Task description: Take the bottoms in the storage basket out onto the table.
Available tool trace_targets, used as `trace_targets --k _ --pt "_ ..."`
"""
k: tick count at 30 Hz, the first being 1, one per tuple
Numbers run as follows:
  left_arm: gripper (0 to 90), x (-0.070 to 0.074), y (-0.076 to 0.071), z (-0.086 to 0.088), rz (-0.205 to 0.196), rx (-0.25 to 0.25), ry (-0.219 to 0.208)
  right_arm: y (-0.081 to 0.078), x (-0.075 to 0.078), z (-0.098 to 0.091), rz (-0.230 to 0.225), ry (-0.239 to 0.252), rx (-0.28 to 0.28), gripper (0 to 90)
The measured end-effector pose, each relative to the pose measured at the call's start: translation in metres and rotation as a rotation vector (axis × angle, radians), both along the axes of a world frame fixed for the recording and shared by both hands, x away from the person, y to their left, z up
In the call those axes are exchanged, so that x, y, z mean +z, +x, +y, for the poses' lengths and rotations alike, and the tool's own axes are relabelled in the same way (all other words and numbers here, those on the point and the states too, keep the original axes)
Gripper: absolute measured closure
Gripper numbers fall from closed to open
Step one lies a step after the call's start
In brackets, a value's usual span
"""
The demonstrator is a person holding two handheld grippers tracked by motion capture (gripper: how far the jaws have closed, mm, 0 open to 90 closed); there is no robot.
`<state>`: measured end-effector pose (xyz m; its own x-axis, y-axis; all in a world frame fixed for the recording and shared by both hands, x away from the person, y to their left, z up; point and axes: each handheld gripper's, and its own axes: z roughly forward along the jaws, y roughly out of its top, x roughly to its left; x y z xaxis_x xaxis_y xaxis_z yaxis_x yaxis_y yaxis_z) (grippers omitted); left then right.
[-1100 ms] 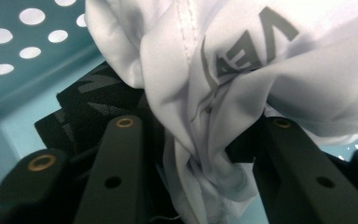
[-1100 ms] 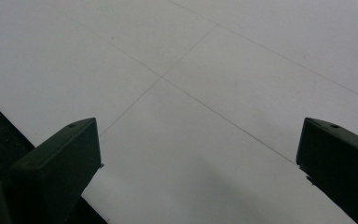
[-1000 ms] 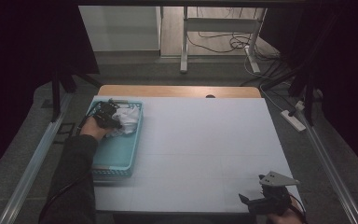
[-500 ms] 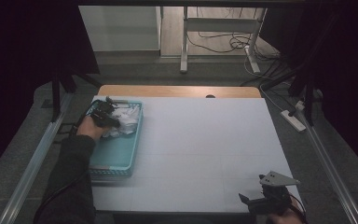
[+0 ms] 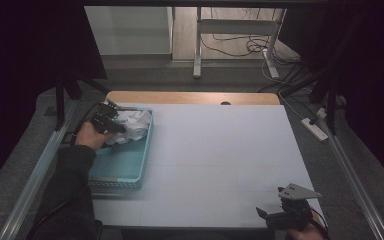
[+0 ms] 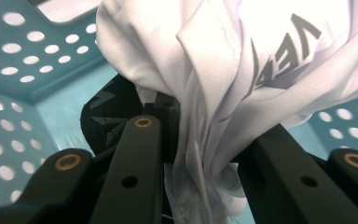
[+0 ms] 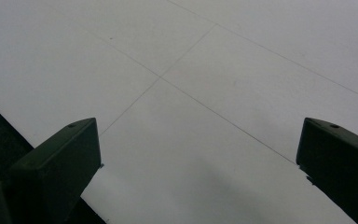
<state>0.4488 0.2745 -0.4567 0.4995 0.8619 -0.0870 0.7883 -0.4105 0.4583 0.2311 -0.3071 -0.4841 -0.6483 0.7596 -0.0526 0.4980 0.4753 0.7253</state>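
Note:
A white garment (image 5: 134, 124) with grey lettering (image 6: 284, 51) lies bunched at the far end of a teal perforated basket (image 5: 125, 167) on the table's left side. My left gripper (image 5: 113, 126) is shut on a fold of it, and the cloth is pinched between the black jaws (image 6: 200, 158) and pulled upward. A black garment (image 6: 109, 116) sits under the white one, inside the basket (image 6: 14, 65). My right gripper (image 5: 269, 216) rests at the table's front right corner, open, with nothing but white tabletop (image 7: 191, 70) between its jaws (image 7: 198, 154).
The white table (image 5: 220, 150) has a wooden strip along its far edge. Metal rails run down both sides. A power strip (image 5: 314, 129) and cables lie on the floor at the right, and a desk leg stands beyond the table.
My left hand has risen a little over the basket's far end, drawing the white garment up with it. The right gripper has stayed where it was.

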Motion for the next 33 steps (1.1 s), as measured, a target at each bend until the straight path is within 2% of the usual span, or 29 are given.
trace_targets --k 11,23,33 --pt "74.7 0.018 -0.01 0.002 -0.025 -0.002 -0.042 0.0 0.0 0.0 -0.001 0.0 -0.001 0.0" --pt "74.7 0.045 -0.024 -0.003 -0.079 -0.037 -0.067 0.0 0.0 -0.001 -0.006 0.005 -0.009 0.0" --pt "74.7 0.064 -0.03 -0.018 -0.115 -0.077 -0.076 0.0 0.001 -0.001 -0.004 0.009 -0.011 0.0"
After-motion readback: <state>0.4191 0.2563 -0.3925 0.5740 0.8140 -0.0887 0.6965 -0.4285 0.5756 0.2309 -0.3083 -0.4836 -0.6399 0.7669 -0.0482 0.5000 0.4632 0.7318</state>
